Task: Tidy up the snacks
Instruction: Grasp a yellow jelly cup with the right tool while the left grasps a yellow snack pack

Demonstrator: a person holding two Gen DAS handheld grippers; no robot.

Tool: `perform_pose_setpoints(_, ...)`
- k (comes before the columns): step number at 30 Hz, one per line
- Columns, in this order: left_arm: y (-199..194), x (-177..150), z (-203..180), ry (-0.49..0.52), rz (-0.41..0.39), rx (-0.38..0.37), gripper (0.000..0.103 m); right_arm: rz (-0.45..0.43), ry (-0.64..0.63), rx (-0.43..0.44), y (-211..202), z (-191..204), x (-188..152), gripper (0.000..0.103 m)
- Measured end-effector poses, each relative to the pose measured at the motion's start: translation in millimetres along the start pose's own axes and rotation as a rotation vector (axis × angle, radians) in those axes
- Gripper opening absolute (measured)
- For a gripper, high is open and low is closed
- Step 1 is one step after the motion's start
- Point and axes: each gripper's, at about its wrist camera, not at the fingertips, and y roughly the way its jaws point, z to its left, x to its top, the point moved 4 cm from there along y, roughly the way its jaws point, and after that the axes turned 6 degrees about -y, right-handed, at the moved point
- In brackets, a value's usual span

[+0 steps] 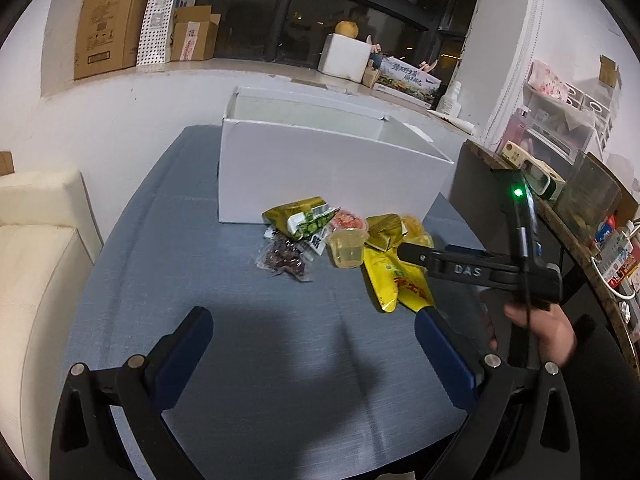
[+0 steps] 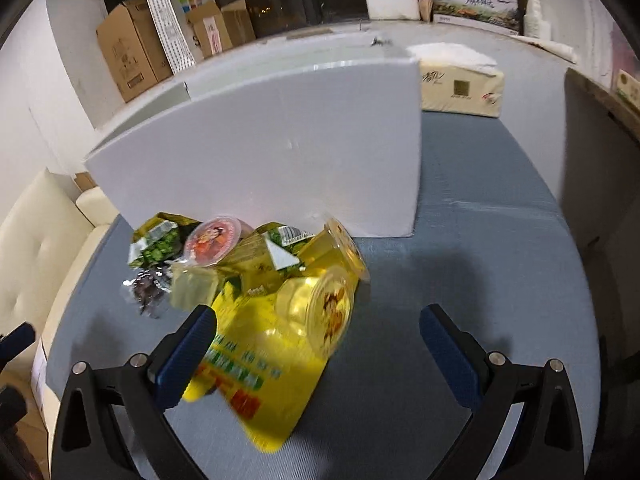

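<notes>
A heap of snacks lies on the blue table in front of an open white box (image 1: 328, 168) (image 2: 272, 152). It holds yellow packets (image 1: 396, 280) (image 2: 256, 364), green-and-yellow packets (image 1: 300, 216) (image 2: 160, 240), clear jelly cups (image 1: 348, 252) (image 2: 320, 308), a red-lidded cup (image 1: 349, 221) (image 2: 214, 240) and a bag of dark dried fruit (image 1: 284, 260) (image 2: 146, 290). My left gripper (image 1: 312, 332) is open and empty, short of the heap. My right gripper (image 2: 318, 332) is open just above the yellow packet and jelly cups; it also shows from the side in the left wrist view (image 1: 472, 268).
A tissue pack (image 2: 460, 88) lies behind the box on the right. A cream sofa (image 1: 36, 260) stands left of the table. A dark shelf (image 1: 560, 208) with clutter stands at the right. Cardboard boxes (image 1: 116, 24) sit on the window ledge.
</notes>
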Motion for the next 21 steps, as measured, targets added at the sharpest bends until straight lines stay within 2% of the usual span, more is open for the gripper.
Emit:
perform_pose_setpoints(2, 1.3, -0.8, 2.4, -0.003, 0.003, 0.004, 0.103, -0.003, -0.003, 0.017, 5.2, 0.1, -0.3, 0.102)
perform_pose_setpoints(3, 3.0, -1.2, 3.4, -0.005, 0.006, 0.008, 0.103, 0.005, -0.005, 0.024, 8.6, 0.1, -1.1, 0.097)
perform_pose_setpoints(5, 5.2, -1.3, 4.1, -0.005, 0.008, 0.012, 0.103, -0.017, 0.006, 0.042, 9.9, -2.2, -0.9, 0.076)
perform_pose_setpoints(6, 6.9, -1.3, 4.7, -0.008, 0.012, 0.010, 0.103, -0.018, 0.012, 0.044, 9.8, -3.3, -0.6, 0.055)
perform_pose_setpoints(7, 8.4, -1.7, 5.1, -0.009, 0.015, 0.009, 0.103, -0.015, 0.014, 0.042, 10.6, -3.9, -0.2, 0.048)
perform_pose_setpoints(15, 21.5, -1.0, 6.0, -0.001, 0.032, 0.026, 0.103, -0.051, 0.025, 0.053, -10.8, -1.7, -10.2, 0.047)
perform_pose_setpoints(19, 34.9, 10.4, 1.8, 0.028, 0.031, 0.032, 0.103, -0.101, 0.028, 0.069, -37.1, 2.1, -17.6, 0.047)
perform_pose_setpoints(21, 44.3, 19.5, -0.3, 0.038, 0.029, 0.037, 0.103, -0.124, 0.004, 0.048, -47.9, 6.3, -22.3, 0.047)
